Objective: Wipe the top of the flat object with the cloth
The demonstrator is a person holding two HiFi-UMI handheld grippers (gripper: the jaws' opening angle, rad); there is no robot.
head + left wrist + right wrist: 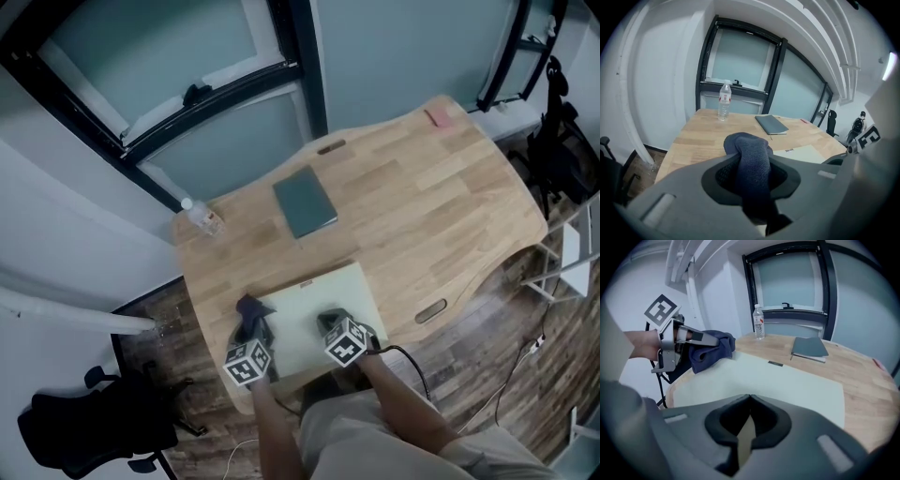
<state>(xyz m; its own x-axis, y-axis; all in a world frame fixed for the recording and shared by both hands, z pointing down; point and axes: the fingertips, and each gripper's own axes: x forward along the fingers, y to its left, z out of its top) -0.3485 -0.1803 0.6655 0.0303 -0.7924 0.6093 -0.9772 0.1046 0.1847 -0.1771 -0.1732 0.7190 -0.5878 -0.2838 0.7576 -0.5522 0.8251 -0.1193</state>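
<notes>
Cloth (248, 307): dark blue, bunched, pinched in left gripper (253, 324). Confirmed in left gripper view: wad of cloth (751, 157) filling the gap, jaws clamped on it, loose end poking out past the tips. Sits at the 9 o'clock edge of the flat board (328, 289), touching or just above it; cannot tell which.

Flat board: pale cream, lying flat at the 6 o'clock edge of the table (441, 202). Top mostly bare in right gripper view (797, 380), with cloth (711, 348) and left gripper (689, 339) at its 10 o'clock corner.

Right gripper (339, 326): at 5 o'clock on the board, near its front edge. Jaws pressed together at the tips in right gripper view (750, 401), nothing held. Possibly steadying the board; contact not clear.

Elsewhere: grey notebook (305, 202) at 12 o'clock from the board, well apart. Water bottle (202, 217) at the table's 10 o'clock corner. Small pink thing (438, 116) at 1 o'clock.

Step, as judged: cloth gripped and brought to the board, wipe at its start or between strokes. No way to read how much is done; no visible dirt.

Next move calls for: pressing cloth flat on the top, then sweeping toward 3 o'clock, keeping grip firm and clear of the right gripper. Risk of board sliding if not held.
</notes>
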